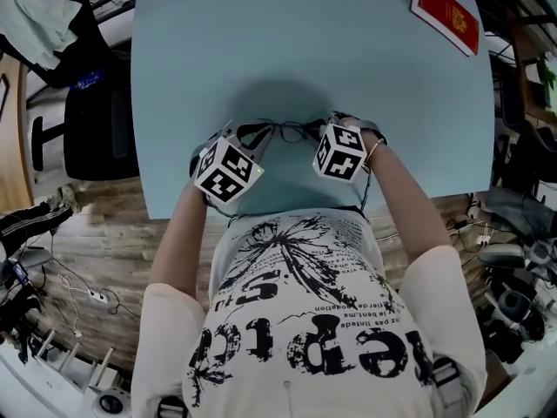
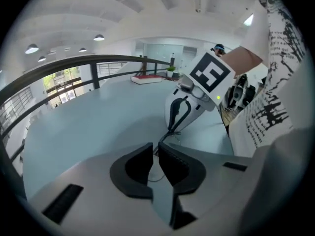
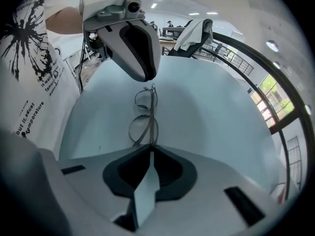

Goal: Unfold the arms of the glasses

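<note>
— Well, where are the glasses (image 3: 152, 113)?
— Right between my grippers. My right gripper (image 3: 150, 149) pinches one end, my left gripper (image 2: 155, 149) the other. They look thin, light and bendy, so I'd hold close to the fold, softly.

Shirt (image 1: 305, 338), 6 o'clock: black printed lettering, warped, no word legible. Red book (image 1: 446, 12), 1 o'clock: gold emblem, unreadable.

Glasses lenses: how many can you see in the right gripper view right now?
2, both on the glasses. The near lens lies just past the right hand-held gripper; the far lens sits beyond it, below the left hand-held gripper. Neither is hidden.
</note>
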A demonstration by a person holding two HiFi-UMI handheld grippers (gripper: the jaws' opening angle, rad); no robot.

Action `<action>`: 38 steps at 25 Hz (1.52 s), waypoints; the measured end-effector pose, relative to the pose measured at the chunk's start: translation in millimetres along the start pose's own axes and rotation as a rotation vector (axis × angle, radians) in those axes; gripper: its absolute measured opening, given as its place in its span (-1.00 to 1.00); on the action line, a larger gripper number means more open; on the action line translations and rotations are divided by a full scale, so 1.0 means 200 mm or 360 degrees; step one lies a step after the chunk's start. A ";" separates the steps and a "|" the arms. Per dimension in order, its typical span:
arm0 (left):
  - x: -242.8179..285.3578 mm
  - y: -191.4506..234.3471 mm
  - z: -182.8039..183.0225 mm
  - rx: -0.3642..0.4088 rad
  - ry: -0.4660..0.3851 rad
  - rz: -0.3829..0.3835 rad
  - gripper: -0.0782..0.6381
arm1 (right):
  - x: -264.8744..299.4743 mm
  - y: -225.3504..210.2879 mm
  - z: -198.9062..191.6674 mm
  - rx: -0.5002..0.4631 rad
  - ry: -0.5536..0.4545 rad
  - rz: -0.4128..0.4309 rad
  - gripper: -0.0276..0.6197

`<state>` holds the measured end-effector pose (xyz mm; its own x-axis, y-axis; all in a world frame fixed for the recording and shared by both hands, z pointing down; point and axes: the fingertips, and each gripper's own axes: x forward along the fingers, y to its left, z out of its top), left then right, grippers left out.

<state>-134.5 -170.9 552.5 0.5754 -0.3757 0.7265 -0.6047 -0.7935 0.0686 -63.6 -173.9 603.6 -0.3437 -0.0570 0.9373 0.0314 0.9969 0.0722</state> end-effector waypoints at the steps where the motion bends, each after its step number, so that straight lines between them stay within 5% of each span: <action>1: 0.02 -0.01 0.01 0.0074 0.0046 -0.0036 -0.65 | 0.00 0.00 0.00 0.0001 0.0005 0.0005 -0.80; 7: 0.16 -0.06 0.01 0.0696 0.0313 -0.0149 -0.50 | 0.00 0.01 -0.04 -0.0028 0.0032 0.0050 -0.80; 13: 0.26 -0.13 0.02 0.0940 0.0395 -0.0274 -0.51 | -0.01 0.00 -0.05 -0.0054 0.0067 0.0107 -0.80; 19: 0.32 -0.16 0.02 0.0975 0.0397 -0.0311 -0.65 | -0.01 0.00 -0.05 -0.0072 0.0082 0.0123 -0.80; 27: 0.32 -0.18 0.04 0.0848 0.0349 -0.0387 -0.69 | -0.02 0.01 -0.08 -0.0073 0.0080 0.0142 -0.80; 38: 0.22 -0.18 0.14 0.0701 0.0123 -0.0374 -0.70 | -0.06 0.02 -0.14 -0.0042 0.0093 0.0126 -0.80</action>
<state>-72.1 -171.3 563.0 0.6156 -0.1394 0.7756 -0.1644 -0.9853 -0.0467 -33.3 -171.4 603.0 -0.2837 0.0178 0.9588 0.0810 0.9967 0.0054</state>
